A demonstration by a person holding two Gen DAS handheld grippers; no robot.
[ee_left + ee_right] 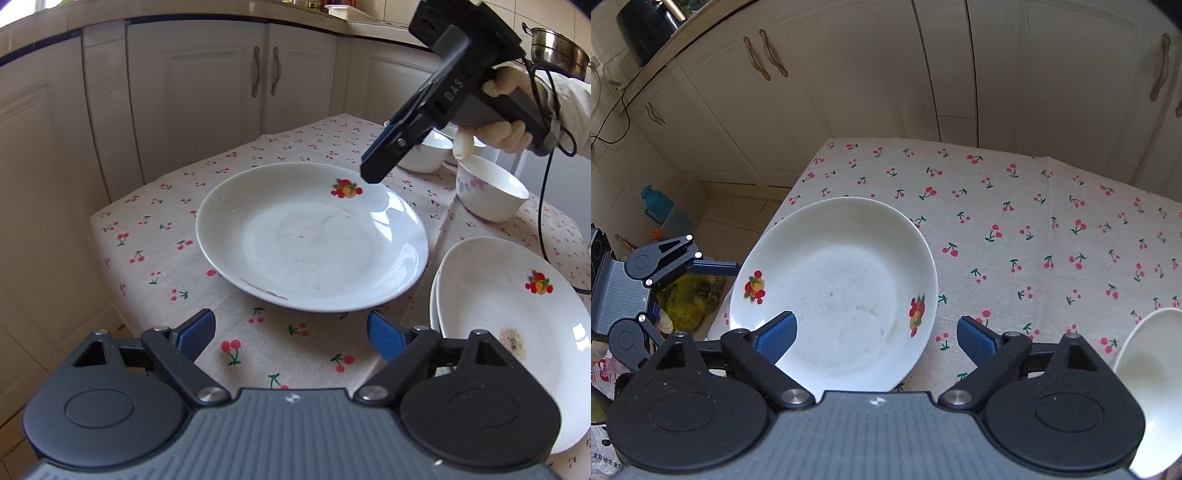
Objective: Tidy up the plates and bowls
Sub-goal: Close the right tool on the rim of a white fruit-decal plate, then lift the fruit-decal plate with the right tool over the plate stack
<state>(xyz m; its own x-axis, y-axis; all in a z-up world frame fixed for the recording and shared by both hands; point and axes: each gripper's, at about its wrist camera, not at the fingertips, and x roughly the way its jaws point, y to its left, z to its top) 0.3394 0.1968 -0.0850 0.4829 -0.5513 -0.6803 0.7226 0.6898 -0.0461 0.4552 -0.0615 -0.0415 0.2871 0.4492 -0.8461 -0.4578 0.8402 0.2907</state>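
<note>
Both claws hang released: the left claw [290,332] short of the lone plate [310,236] on the counter [147,240], the right claw [877,334] over its far rim. The stack [517,314] waits alongside (bowls beyond). Next, likely gripping that rim.

Both tools share one build. The left gripper [290,334] has a ribbed grey body, two round black housings, black linkage arms joined by silver screws, and blue pads on its fingertips [197,330]. The right gripper [875,334] looks the same up close; from the left wrist view its black stem bears pale letters reading "DAS", with a grey handle and a thin black cable [543,206]. The hand [506,110] wears a pale glove and an off-white sleeve [572,107].
</note>
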